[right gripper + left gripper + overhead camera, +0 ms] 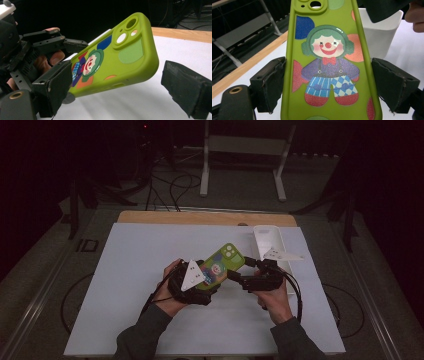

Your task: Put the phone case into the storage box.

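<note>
Between my two grippers sits a green phone case [220, 264] printed with a clown, lifted off the white table [130, 270]. My left gripper [200, 282] has the case's lower end between its jaws: in the left gripper view the case [329, 65] runs straight up the middle, the left pad pressing its edge and the right pad just beside the other edge, so I read it as gripped there. My right gripper [250, 267] stands wide at the camera end of the case; in the right gripper view the case [117, 55] slants across, its near corner resting against one pad while the other pad [186, 87] stays well apart. Beyond the right gripper, just past its tips, lies a white tray [269, 237] on the table.
</note>
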`<action>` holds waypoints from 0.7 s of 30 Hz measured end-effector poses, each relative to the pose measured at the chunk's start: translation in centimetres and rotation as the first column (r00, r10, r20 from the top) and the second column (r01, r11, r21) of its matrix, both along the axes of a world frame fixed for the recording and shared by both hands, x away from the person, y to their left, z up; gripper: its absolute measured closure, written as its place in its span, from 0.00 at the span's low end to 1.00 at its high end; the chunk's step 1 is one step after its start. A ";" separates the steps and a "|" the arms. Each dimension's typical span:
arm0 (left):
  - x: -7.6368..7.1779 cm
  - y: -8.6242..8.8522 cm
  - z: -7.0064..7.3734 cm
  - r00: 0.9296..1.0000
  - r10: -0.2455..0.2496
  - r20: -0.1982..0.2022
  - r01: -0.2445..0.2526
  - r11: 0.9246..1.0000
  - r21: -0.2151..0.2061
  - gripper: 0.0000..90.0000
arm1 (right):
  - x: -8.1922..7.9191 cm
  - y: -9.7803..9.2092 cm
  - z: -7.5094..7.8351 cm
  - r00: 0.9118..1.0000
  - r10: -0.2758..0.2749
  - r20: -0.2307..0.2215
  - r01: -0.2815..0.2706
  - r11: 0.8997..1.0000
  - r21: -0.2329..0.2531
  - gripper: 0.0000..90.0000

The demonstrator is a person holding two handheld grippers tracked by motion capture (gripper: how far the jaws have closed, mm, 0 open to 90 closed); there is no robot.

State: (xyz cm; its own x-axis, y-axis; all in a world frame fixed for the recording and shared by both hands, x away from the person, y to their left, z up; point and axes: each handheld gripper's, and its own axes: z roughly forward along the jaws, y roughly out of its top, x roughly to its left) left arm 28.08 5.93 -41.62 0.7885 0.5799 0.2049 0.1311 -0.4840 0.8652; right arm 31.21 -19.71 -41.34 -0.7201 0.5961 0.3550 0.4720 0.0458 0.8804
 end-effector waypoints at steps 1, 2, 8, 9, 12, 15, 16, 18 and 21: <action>0.0 0.0 0.0 1.000 -0.003 -0.001 0.003 1.000 -0.002 0.18 | 0.0 0.0 0.0 1.000 0.003 -0.002 -0.003 1.000 0.003 0.12; -0.1 -0.1 0.0 1.000 -0.004 0.002 0.004 1.000 -0.002 0.18 | 0.0 0.0 0.0 1.000 0.008 -0.004 -0.008 1.000 0.004 0.13; -0.5 -0.4 0.1 1.000 -0.023 0.012 0.023 1.000 -0.005 0.18 | 0.1 0.3 0.0 1.000 0.016 -0.014 -0.016 1.000 0.001 0.17; -0.5 -0.5 0.1 1.000 -0.024 0.012 0.024 1.000 -0.006 0.18 | 0.1 0.3 0.0 1.000 0.023 -0.015 -0.023 1.000 0.002 0.18; -0.6 -0.6 0.1 0.999 -0.030 0.018 0.031 1.000 -0.006 0.18 | 0.1 0.6 0.0 0.999 0.037 -0.022 -0.038 0.999 -0.006 0.19; -0.8 -0.7 0.1 0.999 -0.035 0.019 0.036 0.999 -0.010 0.18 | 0.2 0.8 0.0 0.999 0.039 -0.030 -0.039 0.999 -0.012 0.21; -0.8 -0.7 0.1 0.999 -0.037 0.019 0.037 0.999 -0.007 0.18 | 0.2 0.8 0.0 0.999 0.038 -0.035 -0.039 0.999 -0.014 0.23; -0.9 -0.7 0.1 0.999 -0.039 0.025 0.039 0.999 -0.001 0.18 | 0.2 0.8 0.0 0.998 0.043 -0.041 -0.043 0.999 -0.013 0.31; -0.9 -0.8 0.1 0.999 -0.039 0.031 0.039 0.999 0.001 0.18 | 0.2 0.8 0.0 0.997 0.067 -0.042 -0.067 0.998 0.007 0.41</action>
